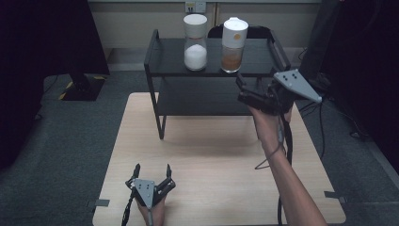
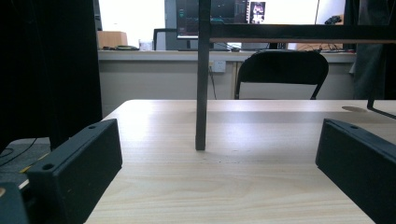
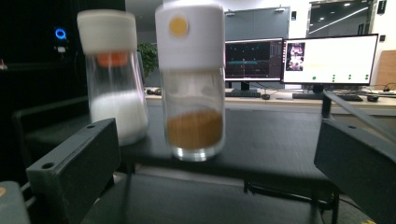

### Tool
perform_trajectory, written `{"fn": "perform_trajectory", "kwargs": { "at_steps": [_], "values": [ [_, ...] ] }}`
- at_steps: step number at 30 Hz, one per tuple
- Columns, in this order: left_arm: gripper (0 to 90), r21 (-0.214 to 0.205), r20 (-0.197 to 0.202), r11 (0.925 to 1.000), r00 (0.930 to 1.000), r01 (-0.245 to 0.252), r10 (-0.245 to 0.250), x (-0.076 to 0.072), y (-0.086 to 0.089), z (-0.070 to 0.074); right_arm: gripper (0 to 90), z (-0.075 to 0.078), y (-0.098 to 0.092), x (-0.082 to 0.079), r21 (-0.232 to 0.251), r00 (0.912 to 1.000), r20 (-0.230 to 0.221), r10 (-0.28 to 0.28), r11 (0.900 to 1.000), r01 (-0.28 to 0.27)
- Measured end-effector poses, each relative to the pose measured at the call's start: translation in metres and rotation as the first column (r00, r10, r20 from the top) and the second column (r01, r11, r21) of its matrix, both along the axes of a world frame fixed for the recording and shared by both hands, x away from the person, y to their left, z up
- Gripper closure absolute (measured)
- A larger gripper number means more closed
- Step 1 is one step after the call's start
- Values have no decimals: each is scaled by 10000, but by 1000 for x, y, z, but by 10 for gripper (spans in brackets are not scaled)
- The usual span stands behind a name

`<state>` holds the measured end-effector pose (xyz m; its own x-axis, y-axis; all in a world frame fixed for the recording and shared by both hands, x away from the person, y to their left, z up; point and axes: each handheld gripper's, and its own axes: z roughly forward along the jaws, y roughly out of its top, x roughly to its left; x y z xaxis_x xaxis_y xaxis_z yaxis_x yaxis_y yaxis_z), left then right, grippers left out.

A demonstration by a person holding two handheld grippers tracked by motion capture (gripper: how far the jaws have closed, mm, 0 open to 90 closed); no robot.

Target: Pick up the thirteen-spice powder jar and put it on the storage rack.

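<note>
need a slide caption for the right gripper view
Open right gripper faces the brown-filled jar on the black shelf, beside a white-filled jar.

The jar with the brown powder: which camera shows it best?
The right gripper view: the jar with brown powder stands close and frontal, though slightly blurred. The high view shows it small, far back on the shelf.
</note>
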<state>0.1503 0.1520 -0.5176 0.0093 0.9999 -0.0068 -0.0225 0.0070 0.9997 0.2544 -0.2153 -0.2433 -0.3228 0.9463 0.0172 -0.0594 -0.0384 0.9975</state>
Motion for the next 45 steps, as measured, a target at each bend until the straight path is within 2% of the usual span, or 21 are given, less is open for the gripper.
{"fn": "perform_trajectory", "kwargs": {
  "at_steps": [6,9,12,14,19,22,25,30,35,39,43,45],
  "values": [
    [0,13,-13,10000,10000,-19,19,0,0,0,0,-24,-12,-24,103,9999,-164,28,9999,-26],
    [0,12,-11,10000,10000,-34,34,0,-1,0,0,-35,-15,-33,-14,10000,-81,47,10000,-47],
    [0,13,-14,10000,10000,-32,32,0,-1,0,0,-47,-18,-39,92,9999,-28,129,9999,-129],
    [0,14,-12,10000,10000,-33,33,0,-1,0,0,-56,-20,-43,177,9999,44,146,9997,-147],
    [0,14,-14,10000,10000,-35,35,0,-1,0,0,-81,-24,-56,44,9999,106,97,9999,-98],
    [0,15,-15,10000,10000,-38,38,0,-1,0,0,-100,-24,-67,-53,9996,281,-78,10000,80],
    [0,15,-15,10000,10000,-38,38,0,-1,0,0,-121,-25,-76,-29,9996,232,-183,9998,183],
    [0,18,-15,10000,10000,-40,40,0,-1,0,0,-160,-20,-91,-407,9976,416,-561,9975,578],
    [0,16,-15,10000,10000,-62,62,0,-1,0,0,-194,-20,-102,-451,9955,329,-889,9949,903],
    [0,16,-13,10000,10000,-77,77,0,-2,0,0,-216,-21,-107,-661,9936,198,-1108,9915,1119],
    [0,14,-12,10000,10000,-80,80,0,-2,0,0,-240,-21,-111,-729,9905,52,-1374,9878,1374],
    [0,13,-11,10000,10000,-79,79,0,-2,0,0,-247,-22,-112,-660,9880,-57,-1546,9859,1539]
  ]
}}
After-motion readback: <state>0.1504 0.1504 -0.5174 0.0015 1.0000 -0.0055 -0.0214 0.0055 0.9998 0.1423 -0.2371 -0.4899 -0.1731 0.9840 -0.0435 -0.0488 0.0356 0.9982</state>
